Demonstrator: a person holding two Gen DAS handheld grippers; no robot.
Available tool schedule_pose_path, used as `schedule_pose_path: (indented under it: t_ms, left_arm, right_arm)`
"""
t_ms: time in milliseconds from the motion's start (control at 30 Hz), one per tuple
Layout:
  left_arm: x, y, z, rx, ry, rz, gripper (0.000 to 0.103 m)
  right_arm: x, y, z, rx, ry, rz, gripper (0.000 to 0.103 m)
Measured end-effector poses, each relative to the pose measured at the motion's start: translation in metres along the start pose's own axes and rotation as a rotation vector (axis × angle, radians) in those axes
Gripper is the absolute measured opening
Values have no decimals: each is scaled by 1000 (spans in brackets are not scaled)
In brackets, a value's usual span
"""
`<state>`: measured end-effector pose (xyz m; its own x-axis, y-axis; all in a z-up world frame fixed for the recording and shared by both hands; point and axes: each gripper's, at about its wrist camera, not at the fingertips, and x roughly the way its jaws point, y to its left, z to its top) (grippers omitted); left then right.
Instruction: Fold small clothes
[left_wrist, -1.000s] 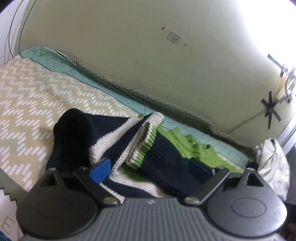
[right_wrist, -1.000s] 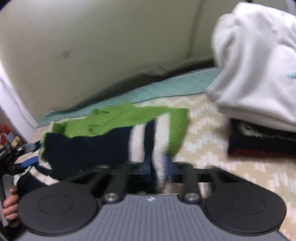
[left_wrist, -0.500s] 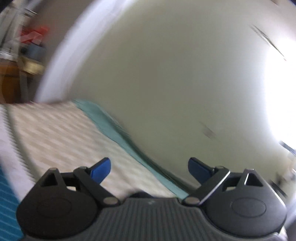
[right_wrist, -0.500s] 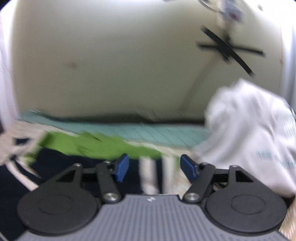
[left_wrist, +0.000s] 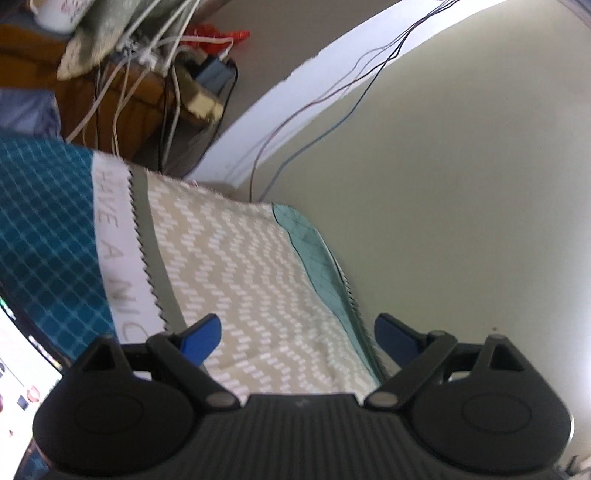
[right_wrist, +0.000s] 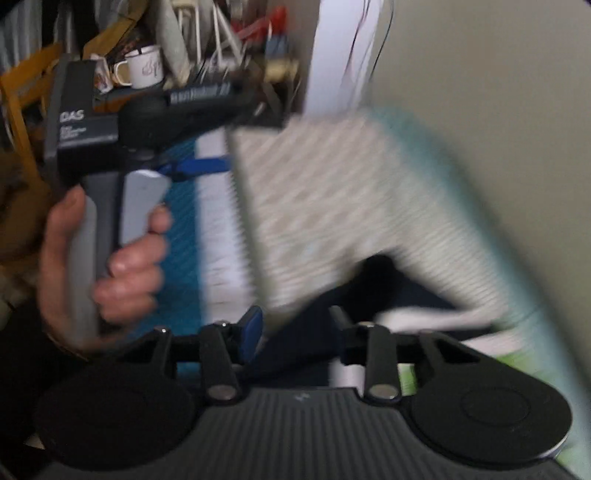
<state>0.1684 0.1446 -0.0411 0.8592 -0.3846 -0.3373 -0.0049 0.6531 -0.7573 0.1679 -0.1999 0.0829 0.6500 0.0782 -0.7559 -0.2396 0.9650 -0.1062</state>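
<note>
— Looking at the left gripper (left_wrist: 295, 334) first: its blue pads stand wide apart and nothing is between them. Under it is only the zigzag bed cover (left_wrist: 255, 280).

— And the edges there?

— On the left side the cover ends in a toothed border with a white lettered band (left_wrist: 116, 266), then a dark blue checked cloth (left_wrist: 44, 229). On the far side a teal strip (left_wrist: 321, 266) runs along the pale wall (left_wrist: 461, 184). Between those two edges the cover is free.

— The right gripper (right_wrist: 295, 328)?

— Its jaws are closing. Dark navy knit of the small sweater (right_wrist: 306, 339) lies between the fingers, but the picture is blurred, so I cannot tell if the pads press it. The sweater is just at this gripper, on the near part of the bed, with white (right_wrist: 424, 317) and a little green (right_wrist: 513, 360) showing to the right.

— What is beside it?

— The person's left hand (right_wrist: 122, 254) on the other gripper's grey handle (right_wrist: 110, 206), well to the left, over the blue cloth. Behind it is a cluttered shelf with a white mug (right_wrist: 146, 72).
</note>
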Motion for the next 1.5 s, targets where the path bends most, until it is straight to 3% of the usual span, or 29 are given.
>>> schedule_pose_path:
  t_ms: [100, 133, 200, 267, 333, 400, 500, 600, 667, 767, 833, 867, 967, 1033, 1133, 1267, 1367, 1467, 1500]
  left_arm:
    - [-3, 0, 1, -18, 12, -23, 93]
    - [-4, 0, 0, -22, 7, -21, 93]
    - [-14, 2, 3, -31, -48, 22, 93]
    - [-28, 2, 3, -31, -145, 102, 93]
    - [-40, 0, 1, -20, -237, 175, 93]
    - [-46, -3, -2, -4, -290, 224, 93]
    - [-48, -9, -4, 21, -312, 255, 93]
    - [-46, -11, -4, 33, -285, 242, 93]
    - [-43, -10, -3, 33, -270, 234, 93]
    - [-40, -15, -4, 57, -259, 222, 93]
    - [-39, -20, -9, 92, -260, 221, 93]
    - [-39, -24, -11, 114, -267, 223, 93]
    - [-35, -41, -22, 200, -272, 222, 93]
    - [-25, -57, -32, 290, -221, 189, 93]
    - [-7, -84, -53, 424, -83, 141, 92]
    - [20, -108, -74, 500, 153, 106, 89]
    - [44, -113, -85, 472, 316, 108, 85]
    - [55, -112, -98, 448, 348, 123, 83]
    - [58, -112, -102, 440, 346, 124, 83]
  right_arm:
    - [19, 2, -1, 54, 72, 13, 39]
    - [27, 2, -2, 61, 104, -6, 37]
    - [43, 2, -7, 68, 148, -59, 1]
    - [43, -8, -2, 151, 111, -22, 1]
    - [27, -16, 11, 239, -31, 53, 0]
    - [8, -28, 29, 374, -196, 199, 0]
    - [-35, -48, 43, 495, -437, 319, 0]
    - [-92, -77, 24, 592, -625, 346, 0]
    - [-129, -96, -3, 639, -709, 314, 1]
    - [-171, -119, -74, 753, -772, 216, 3]
    - [-187, -125, -144, 849, -787, 114, 32]
    - [-191, -124, -179, 887, -774, 34, 58]
    - [-198, -110, -274, 958, -663, -349, 57]
    - [-203, -102, -318, 1001, -610, -433, 57]
    - [-215, -85, -333, 923, -624, -435, 57]
    - [-197, -43, -298, 540, -534, -497, 57]
    - [-167, -17, -278, 288, -433, -405, 56]
    - [-134, -3, -274, 126, -326, -358, 56]
    - [-124, -3, -274, 86, -295, -377, 43]
